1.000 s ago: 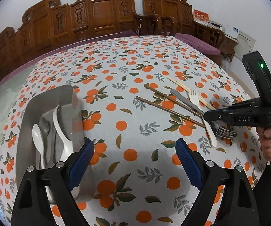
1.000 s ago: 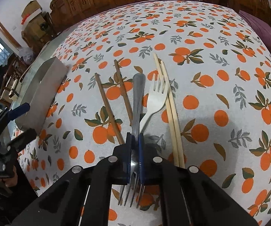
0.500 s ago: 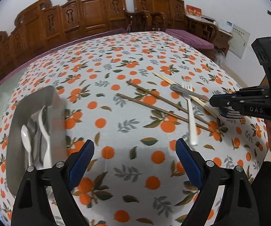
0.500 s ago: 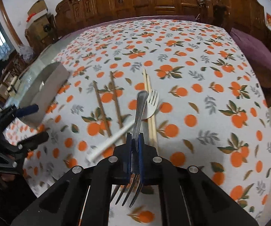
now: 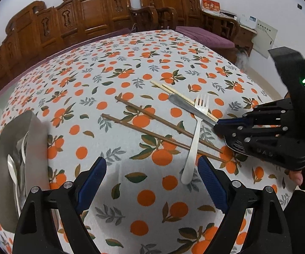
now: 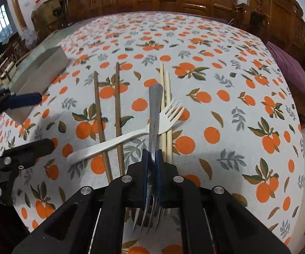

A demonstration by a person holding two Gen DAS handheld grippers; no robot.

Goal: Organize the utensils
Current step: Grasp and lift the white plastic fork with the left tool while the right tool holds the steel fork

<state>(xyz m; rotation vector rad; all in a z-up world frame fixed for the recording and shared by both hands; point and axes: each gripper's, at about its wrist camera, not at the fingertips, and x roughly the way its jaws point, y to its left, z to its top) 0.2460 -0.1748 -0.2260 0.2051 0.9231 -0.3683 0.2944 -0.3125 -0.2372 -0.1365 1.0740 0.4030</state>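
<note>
Right gripper: the blue pads are closed on the neck of a metal fork. The fork handle extends toward the centre of the right wrist frame; the tines point back toward the camera, at the lower centre. In the left wrist view the same gripper appears at the right edge, with a hand below it.

Left gripper: the jaws stand wide apart with nothing between them, above the orange-print tablecloth at the lower centre of the frame.

White plastic fork: lies on the tablecloth just right of centre in the left wrist view, tines toward the upper part of the frame. It crosses the two dark wooden chopsticks and, in the right wrist view, passes under the metal fork handle.

Pale chopsticks: a pair side by side, just right of the metal fork handle in the right wrist view.

Metal tray: at the left edge of the left wrist frame, well apart from the loose utensils. It contains spoons; their number cannot be determined.
</note>
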